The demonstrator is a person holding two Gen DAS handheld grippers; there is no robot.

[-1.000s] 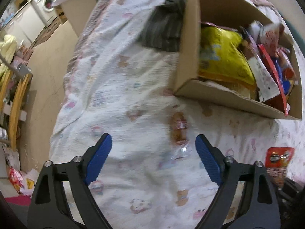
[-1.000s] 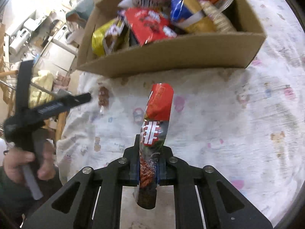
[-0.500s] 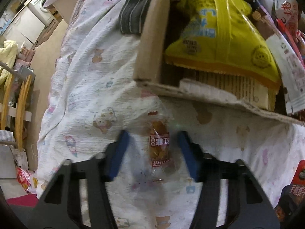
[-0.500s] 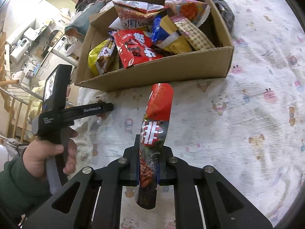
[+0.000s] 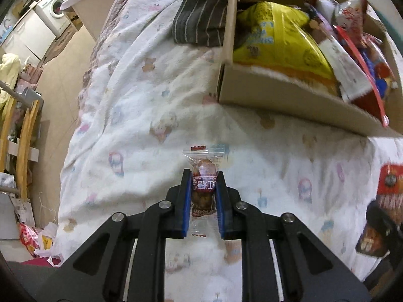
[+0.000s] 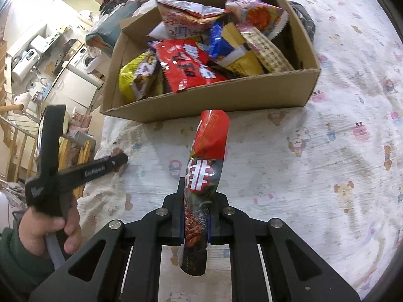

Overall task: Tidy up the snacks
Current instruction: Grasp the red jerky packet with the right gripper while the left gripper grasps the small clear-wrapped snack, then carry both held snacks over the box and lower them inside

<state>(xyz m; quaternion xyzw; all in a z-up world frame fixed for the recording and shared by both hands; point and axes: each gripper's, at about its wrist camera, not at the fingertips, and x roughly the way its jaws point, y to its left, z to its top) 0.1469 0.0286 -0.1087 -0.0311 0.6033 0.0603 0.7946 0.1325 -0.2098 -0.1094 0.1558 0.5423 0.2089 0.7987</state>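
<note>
My left gripper [image 5: 203, 176] is shut on a small clear-wrapped brown snack [image 5: 203, 188] and holds it just above the white patterned bedspread [image 5: 141, 115]. My right gripper [image 6: 196, 188] is shut on a long red and black snack packet [image 6: 205, 166], held upright above the bedspread [image 6: 314, 176]. An open cardboard box [image 5: 289, 100] full of snack bags lies ahead of both grippers; it also shows in the right wrist view [image 6: 214, 100]. The left gripper's body [image 6: 75, 173] shows at the left of the right wrist view.
A striped dark cloth [image 5: 201, 25] lies left of the box. The red packet and right gripper [image 5: 382, 214] show at the right edge of the left wrist view. The bed edge drops to the floor [image 5: 58, 75] at left, with a wooden rack [image 5: 22, 130].
My left gripper came down over the small snack, shut on it and lifted it slightly. My right gripper kept hold of the red packet and pulled back a little from the box.
</note>
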